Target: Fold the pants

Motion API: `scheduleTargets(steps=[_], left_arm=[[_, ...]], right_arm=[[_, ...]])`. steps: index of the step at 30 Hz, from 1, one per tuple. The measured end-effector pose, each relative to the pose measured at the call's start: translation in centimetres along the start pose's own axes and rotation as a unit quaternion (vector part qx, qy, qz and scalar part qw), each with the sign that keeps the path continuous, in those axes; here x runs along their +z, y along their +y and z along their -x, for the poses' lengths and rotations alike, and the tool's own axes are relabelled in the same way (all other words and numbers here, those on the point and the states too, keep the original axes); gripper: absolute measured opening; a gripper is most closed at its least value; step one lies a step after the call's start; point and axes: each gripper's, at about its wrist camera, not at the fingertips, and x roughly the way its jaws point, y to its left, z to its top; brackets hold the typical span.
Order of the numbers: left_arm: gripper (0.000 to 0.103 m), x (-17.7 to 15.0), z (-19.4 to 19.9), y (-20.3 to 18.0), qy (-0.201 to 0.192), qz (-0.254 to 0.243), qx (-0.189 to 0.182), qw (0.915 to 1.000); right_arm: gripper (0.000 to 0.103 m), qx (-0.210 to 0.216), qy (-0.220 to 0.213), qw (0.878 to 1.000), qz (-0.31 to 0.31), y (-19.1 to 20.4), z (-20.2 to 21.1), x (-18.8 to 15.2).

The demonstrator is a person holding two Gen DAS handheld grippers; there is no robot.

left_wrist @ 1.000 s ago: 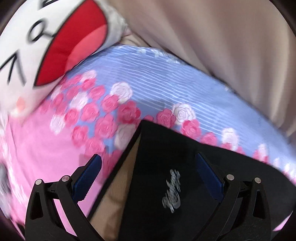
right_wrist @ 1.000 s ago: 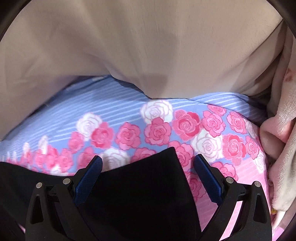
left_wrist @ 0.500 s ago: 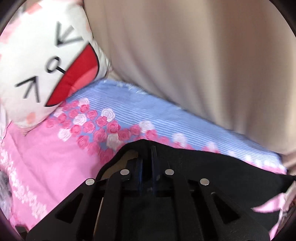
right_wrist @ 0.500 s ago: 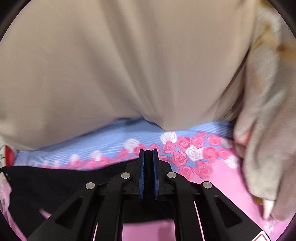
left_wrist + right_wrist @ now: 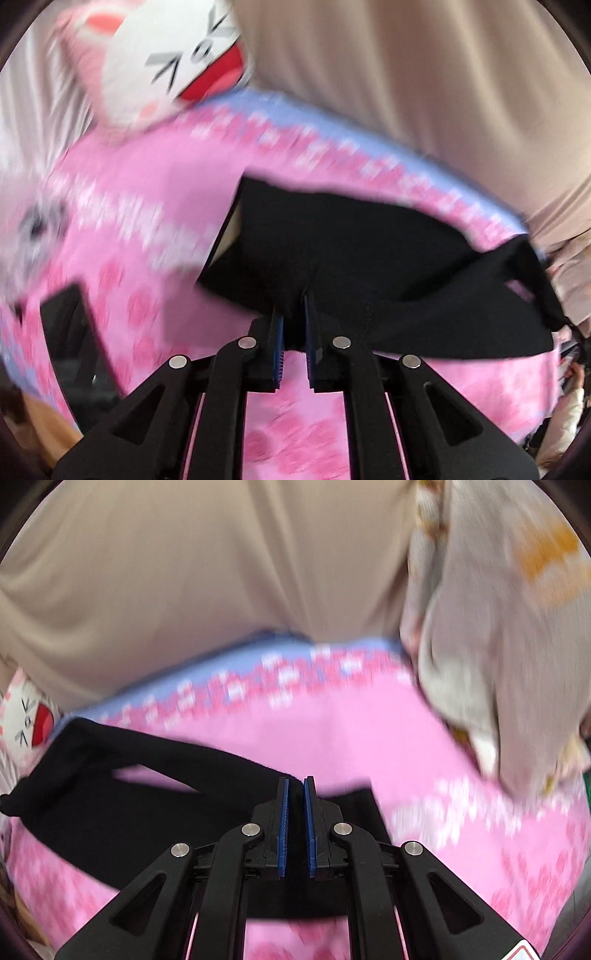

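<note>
Black pants [image 5: 369,251] hang stretched above a pink floral bedsheet [image 5: 147,221]. My left gripper [image 5: 293,314] is shut on one edge of the pants. My right gripper [image 5: 295,797] is shut on the other edge of the same pants [image 5: 129,775], which stretch away to the left in the right wrist view. The cloth is lifted off the sheet between both grippers. Both views are motion-blurred.
A white cat-face cushion [image 5: 177,62] lies at the bed's far left, also small in the right wrist view [image 5: 29,716]. A beige curtain [image 5: 203,572] hangs behind the bed. A grey patterned blanket [image 5: 498,627] is heaped at the right. A dark object [image 5: 74,332] lies at the bed's left edge.
Both grippers went from open over the pants to shut on the fabric, then pulled back and up, lifting the pants off the sheet and stretching them between them.
</note>
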Motion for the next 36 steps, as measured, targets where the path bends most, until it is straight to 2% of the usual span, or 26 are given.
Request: scheduleTargets(steps=[3,4,5,6,7,8,11,12,15,16,17,18,19,20,22,24,25,26,27,28,30,31,33,34,35,36], left_arm=[[0.011,-1.9,-3.1,2.1,0.031,0.039,0.006,0.9988],[0.012,-2.3,-3.6,2.6,0.034,0.047,0.005,0.9983],[0.012,-2.6,-3.7,2.7,0.035,0.054,0.004,0.9979],[0.014,-2.7,-3.9,2.8,0.037,0.06,0.002,0.9975],[0.015,-2.6,-3.9,2.9,0.038,0.062,0.002,0.9973],[0.016,-2.5,-4.0,3.0,0.037,0.064,0.004,0.9972],[0.017,-2.0,-4.1,3.1,0.035,0.066,0.004,0.9972],[0.017,-1.8,-4.2,3.0,0.034,0.065,0.005,0.9973],[0.018,-1.4,-4.5,2.4,0.031,0.059,0.015,0.9977],[0.019,-1.3,-4.6,2.2,0.031,0.056,0.02,0.9977],[0.019,-1.2,-4.6,2.1,0.031,0.055,0.024,0.9977],[0.019,-1.1,-4.6,1.9,0.03,0.054,0.027,0.9977],[0.019,-0.8,-4.3,1.7,0.026,0.053,0.029,0.9978],[0.019,-0.6,-4.0,1.6,0.023,0.052,0.029,0.998],[0.019,0.3,-2.8,1.2,0.009,0.042,0.027,0.9987],[0.019,1.2,-1.6,0.9,-0.008,0.026,0.042,0.9988],[0.019,1.6,-1.2,0.7,-0.017,0.017,0.055,0.9982],[0.018,2.0,-1.1,0.8,-0.022,0.014,0.06,0.9979],[0.018,2.2,-1.2,1.1,-0.021,0.014,0.059,0.9979],[0.018,2.3,-1.5,1.3,-0.017,0.019,0.057,0.998],[0.018,2.0,-2.4,1.9,-0.008,0.03,0.057,0.9979],[0.018,1.7,-2.8,2.2,-0.004,0.038,0.058,0.9976],[0.018,0.7,-3.0,2.8,0.015,0.063,0.031,0.9974],[0.019,0.2,-2.9,3.1,0.021,0.076,0.012,0.9968],[0.032,-0.5,-2.4,3.5,0.023,0.096,-0.014,0.995],[0.058,-1.3,-1.9,3.9,0.024,0.116,-0.036,0.9923]], right_arm=[[0.013,0.006,0.051,0.999,-0.004,-1.1,-1.6,-2.9],[0.022,0.006,0.057,0.998,-0.009,-1.4,-1.4,-3.6],[0.041,0.008,0.055,0.998,-0.017,-1.7,-0.9,-4.0],[0.05,0.012,0.051,0.998,-0.026,-1.8,-0.4,-4.3],[0.067,0.021,0.038,0.998,-0.043,-2.3,0.8,-4.5],[0.074,0.041,0.019,0.997,-0.063,-2.7,2.1,-4.6],[0.074,0.086,-0.011,0.989,-0.119,-4.1,3.9,-3.9],[0.074,0.086,-0.007,0.987,-0.133,-4.3,3.6,-3.5],[0.074,0.048,0.04,0.989,-0.135,-3.6,-0.1,-2.3],[0.07,0.037,0.056,0.99,-0.127,-3.3,-1.3,-2.1],[0.043,0.032,0.079,0.989,-0.117,-2.5,-3.1,-2.2],[0.022,0.034,0.093,0.989,-0.109,-1.8,-4.2,-2.3],[0.013,0.028,0.107,0.99,-0.091,-0.6,-5.4,-2.4],[0.01,0.017,0.096,0.992,-0.075,0.2,-5.1,-2.0],[0.01,0.042,0.061,0.995,-0.07,0.7,-2.6,-0.3],[0.009,0.037,0.009,0.997,-0.068,0.0,0.9,1.5],[0.009,0.028,-0.011,0.997,-0.072,-1.1,2.6,2.3],[0.01,-0.003,-0.017,0.998,-0.067,-1.9,3.2,2.6],[0.01,-0.023,-0.012,0.998,-0.062,-2.5,3.2,2.5],[0.013,-0.036,0.017,0.997,-0.066,-3.8,1.9,1.8],[0.015,-0.067,0.101,0.989,-0.081,-5.8,-2.0,-1.0],[0.023,-0.077,0.114,0.987,-0.084,-6.0,-2.8,-2.0],[0.026,-0.085,0.064,0.99,-0.095,-5.2,-1.4,-2.9],[0.035,-0.095,0.034,0.989,-0.104,-4.5,-0.2,-2.9],[0.05,-0.096,0.015,0.989,-0.11,-3.8,0.8,-2.9],[0.054,-0.089,-0.013,0.989,-0.115,-2.7,2.1,-3.1]])
